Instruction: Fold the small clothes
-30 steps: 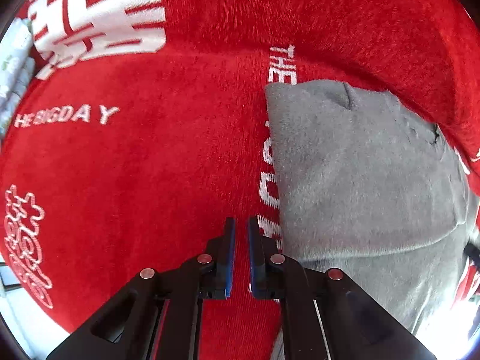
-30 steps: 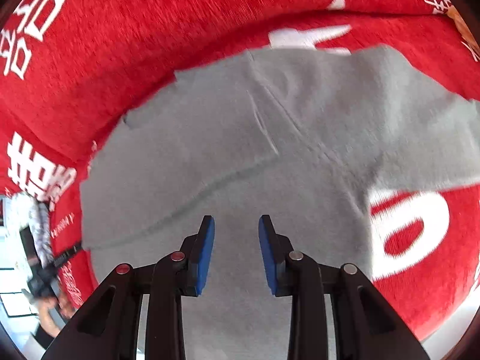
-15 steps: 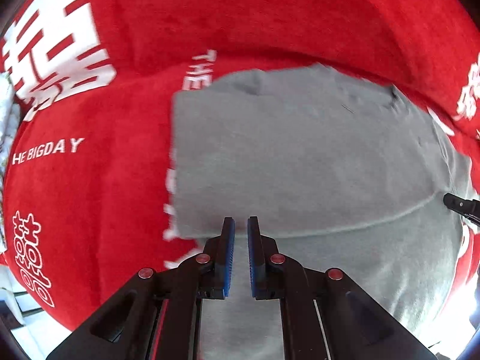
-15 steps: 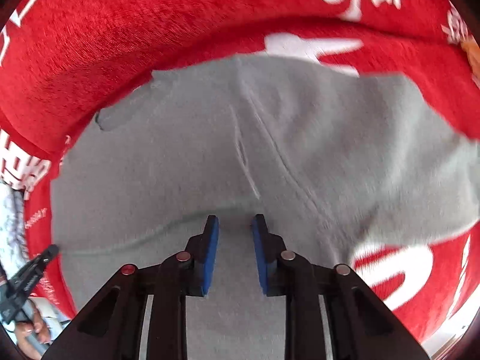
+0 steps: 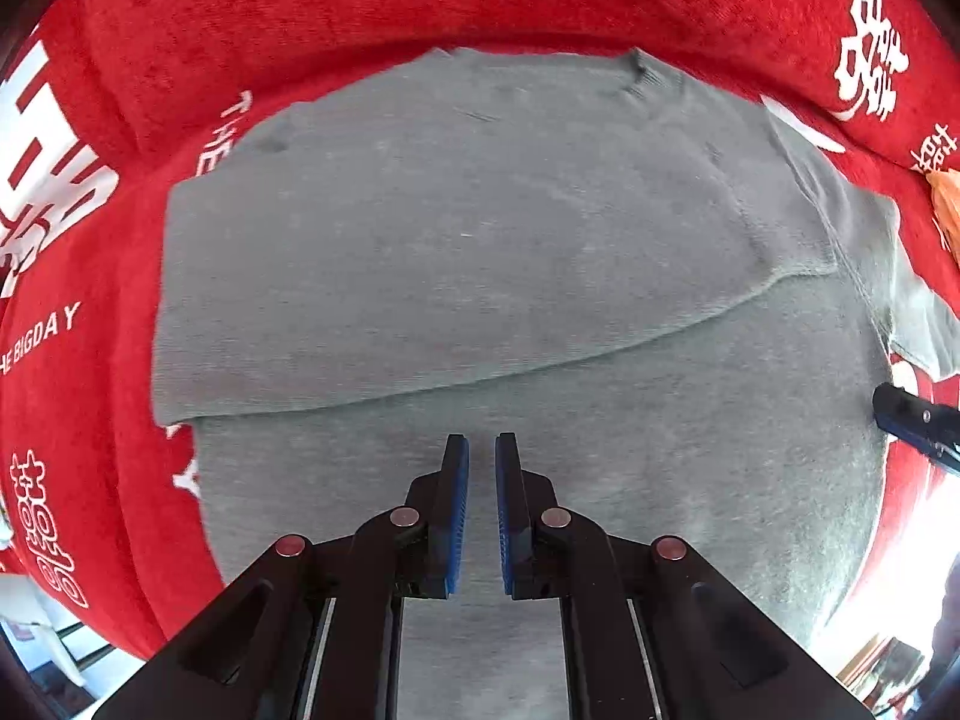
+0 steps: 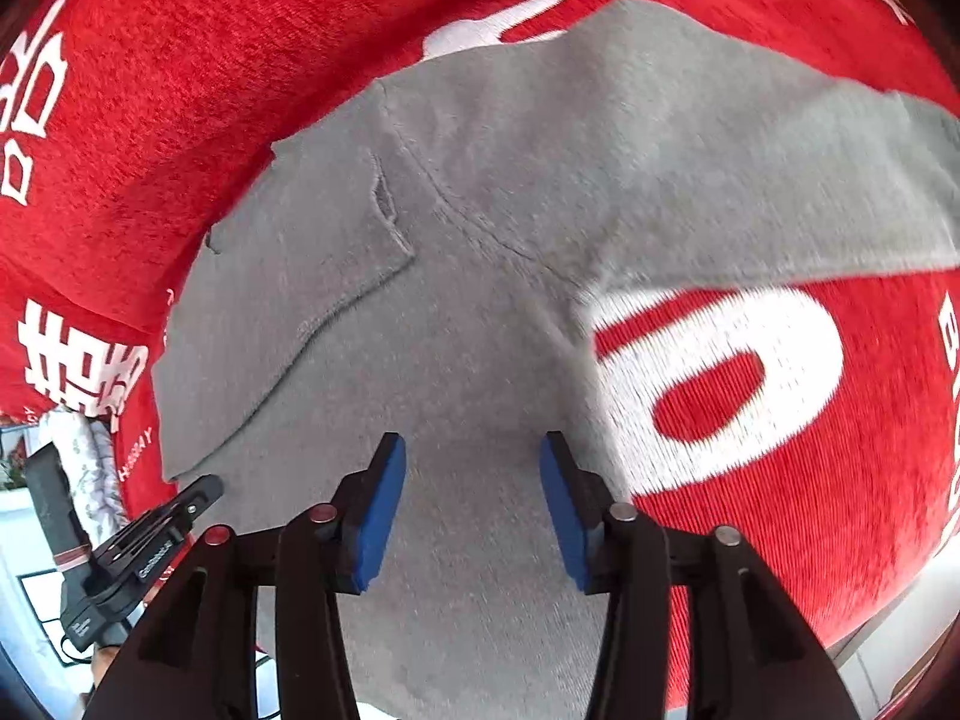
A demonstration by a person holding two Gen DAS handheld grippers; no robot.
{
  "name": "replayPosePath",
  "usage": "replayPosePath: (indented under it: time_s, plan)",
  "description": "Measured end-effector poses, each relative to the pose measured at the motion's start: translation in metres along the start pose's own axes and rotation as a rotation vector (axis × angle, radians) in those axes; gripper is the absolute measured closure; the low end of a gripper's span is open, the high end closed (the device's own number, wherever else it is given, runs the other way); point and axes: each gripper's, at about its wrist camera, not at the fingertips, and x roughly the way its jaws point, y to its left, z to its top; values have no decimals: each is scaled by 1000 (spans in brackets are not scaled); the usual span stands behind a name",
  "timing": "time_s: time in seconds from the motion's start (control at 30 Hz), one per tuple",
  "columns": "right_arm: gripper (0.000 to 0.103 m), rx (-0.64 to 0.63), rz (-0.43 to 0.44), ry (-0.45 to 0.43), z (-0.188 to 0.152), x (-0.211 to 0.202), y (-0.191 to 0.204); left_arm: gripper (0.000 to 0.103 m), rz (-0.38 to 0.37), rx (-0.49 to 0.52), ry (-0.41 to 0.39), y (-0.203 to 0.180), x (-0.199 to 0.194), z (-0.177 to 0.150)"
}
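Observation:
A small grey knit sweater (image 5: 480, 252) lies flat on a red cloth with white lettering (image 5: 90, 360). One part is folded over the body, its edge crossing the left wrist view. My left gripper (image 5: 482, 450) hangs above the sweater's lower body, shut with nothing between its blue pads. In the right wrist view the same sweater (image 6: 468, 312) fills the middle, one sleeve (image 6: 750, 168) stretched out to the right. My right gripper (image 6: 471, 450) hovers over the body near its right edge; its jaws are opening and hold nothing. The left gripper (image 6: 204, 489) shows at the lower left there.
The red cloth (image 6: 780, 420) covers the whole surface and drops off at the lower edges. An orange object (image 5: 945, 204) peeks in at the far right of the left wrist view. A patterned fabric (image 6: 90, 468) lies beyond the cloth's left edge.
My left gripper slid from the bare red cloth to above the sweater, staying shut. My right gripper shifted toward the sweater's right edge and its jaws narrowed, then spread wider.

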Motion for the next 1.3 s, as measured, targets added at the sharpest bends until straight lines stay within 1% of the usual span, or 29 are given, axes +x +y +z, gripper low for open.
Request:
replayPosePath:
  time_s: [0.07, 0.1, 0.17, 0.23, 0.33, 0.37, 0.4, 0.53, 0.63, 0.67, 0.73, 0.87, 0.93, 1.0, 1.17, 1.3]
  plan:
    - [47, 12, 18, 2, -3, -2, -6, 35, 27, -2, 7, -7, 1, 1]
    - [47, 16, 26, 3, -3, -3, -9, 1, 44, -7, 8, -9, 1, 1]
    - [47, 28, 48, 4, -3, -3, -15, 1, 63, 2, -38, -17, -6, 1]
    - [47, 37, 68, 2, -3, -5, -20, 1, 74, 29, -33, -27, -5, 2]
    - [46, 56, 100, -4, -3, -8, -28, 1, 69, 37, -22, -39, -3, 5]
    - [44, 63, 110, -11, -2, -10, -31, 1, 72, 39, -25, -44, -3, 6]
    - [39, 68, 116, -18, -2, -13, -34, 1, 77, 40, -29, -45, -2, 9]
    - [39, 108, 156, -66, 1, -28, -54, 1, 71, 49, -38, -62, -3, 13]
    - [39, 180, 158, -108, 7, -39, -82, 1, 48, 63, -15, -73, 0, 18]
    - [39, 213, 158, -121, 9, -42, -94, 1, 28, 71, 1, -80, 2, 18]
    - [39, 289, 165, -149, 11, -49, -119, 1, 19, 82, 14, -93, 4, 18]
    - [39, 434, 178, -244, 12, -66, -173, 1, -3, 106, 7, -118, 3, 17]
    - [39, 500, 184, -265, 12, -71, -196, 1, -11, 115, 5, -130, 2, 17]
    - [39, 590, 219, -302, 10, -75, -223, 1, -14, 121, 4, -141, 1, 18]
    - [39, 723, 291, -372, 13, -83, -262, 1, -9, 144, -3, -172, -1, 19]
    - [39, 775, 334, -413, 21, -81, -279, 1, -12, 155, -3, -193, 3, 25]
